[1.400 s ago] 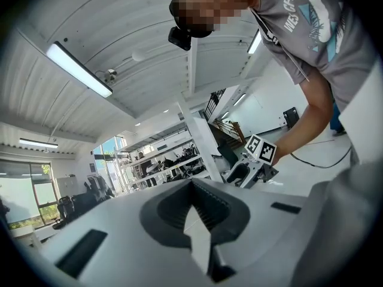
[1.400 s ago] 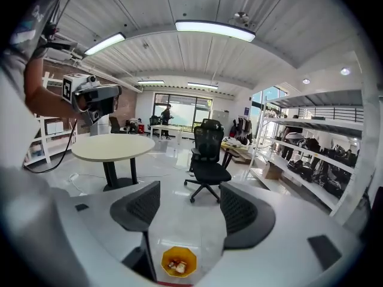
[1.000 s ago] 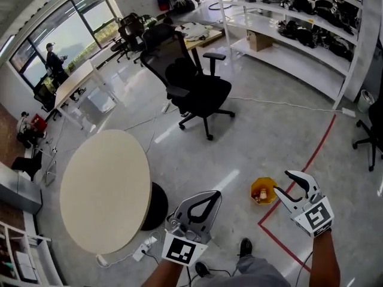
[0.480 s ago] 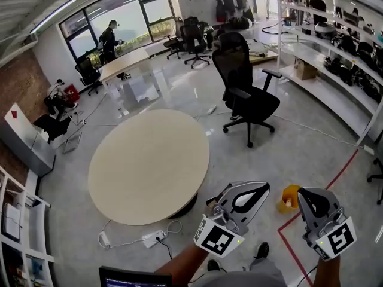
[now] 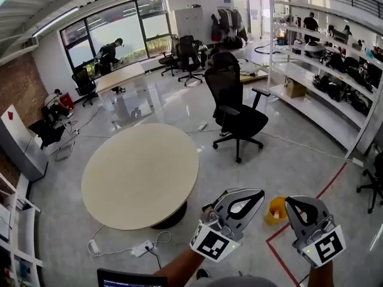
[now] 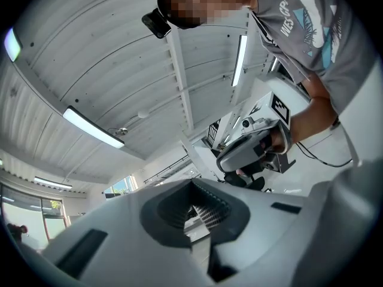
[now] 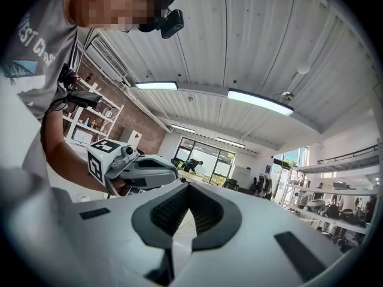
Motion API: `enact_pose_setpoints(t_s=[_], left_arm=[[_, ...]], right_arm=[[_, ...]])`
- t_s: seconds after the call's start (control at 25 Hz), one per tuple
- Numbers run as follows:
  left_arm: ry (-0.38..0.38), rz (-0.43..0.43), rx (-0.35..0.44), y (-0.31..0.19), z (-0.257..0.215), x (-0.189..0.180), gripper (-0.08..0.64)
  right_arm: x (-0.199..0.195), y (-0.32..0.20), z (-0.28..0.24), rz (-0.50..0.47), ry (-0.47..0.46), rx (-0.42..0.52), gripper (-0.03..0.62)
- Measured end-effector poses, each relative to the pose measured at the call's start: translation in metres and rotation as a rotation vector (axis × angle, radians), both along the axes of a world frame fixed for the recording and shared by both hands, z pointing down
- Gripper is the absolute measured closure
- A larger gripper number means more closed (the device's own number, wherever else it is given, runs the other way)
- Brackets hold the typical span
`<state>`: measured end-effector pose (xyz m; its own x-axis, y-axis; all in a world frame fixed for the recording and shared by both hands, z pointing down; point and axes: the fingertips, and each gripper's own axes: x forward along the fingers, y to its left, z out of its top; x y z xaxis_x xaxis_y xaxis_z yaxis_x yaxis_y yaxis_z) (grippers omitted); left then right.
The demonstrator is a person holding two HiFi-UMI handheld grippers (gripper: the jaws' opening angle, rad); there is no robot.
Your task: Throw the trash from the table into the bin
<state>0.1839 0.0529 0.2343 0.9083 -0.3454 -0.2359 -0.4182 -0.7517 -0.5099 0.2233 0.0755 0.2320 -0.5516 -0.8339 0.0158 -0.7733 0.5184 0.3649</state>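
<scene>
The round beige table [image 5: 140, 172] stands left of centre in the head view, and its top shows bare. A small yellow bin [image 5: 275, 210] sits on the floor between my two grippers, partly hidden by them; I cannot make out its contents. My left gripper [image 5: 254, 194] is held up at the lower middle, shut with nothing between its jaws. My right gripper [image 5: 292, 203] is beside it at the lower right, also shut and holding nothing. In the left gripper view its jaws [image 6: 194, 187] meet and the right gripper [image 6: 251, 149] shows beyond. The right gripper view shows closed jaws [image 7: 188, 187] and the left gripper [image 7: 136, 169].
A black office chair [image 5: 239, 121] stands beyond the bin. A power strip with cable [image 5: 143, 249] lies on the floor near the table's foot. A red tape line [image 5: 326, 187] runs across the floor at right, by long white shelves [image 5: 326, 94]. Desks, chairs and a person [image 5: 111, 52] are at the far windows.
The right gripper's jaws went from open to shut, with nothing in them. Both grippers rose and drew together. The view lifted from the floor, so the table now sits more central.
</scene>
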Motion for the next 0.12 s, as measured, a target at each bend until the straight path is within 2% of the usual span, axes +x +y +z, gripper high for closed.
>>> enact_pose_setpoints(t_s=[0.12], left_arm=[[-0.014, -0.005, 0.002, 0.011, -0.008, 0.043, 0.517]], right_arm=[[0.036, 0.016, -0.012, -0.019, 0.007, 0.016, 0.584]])
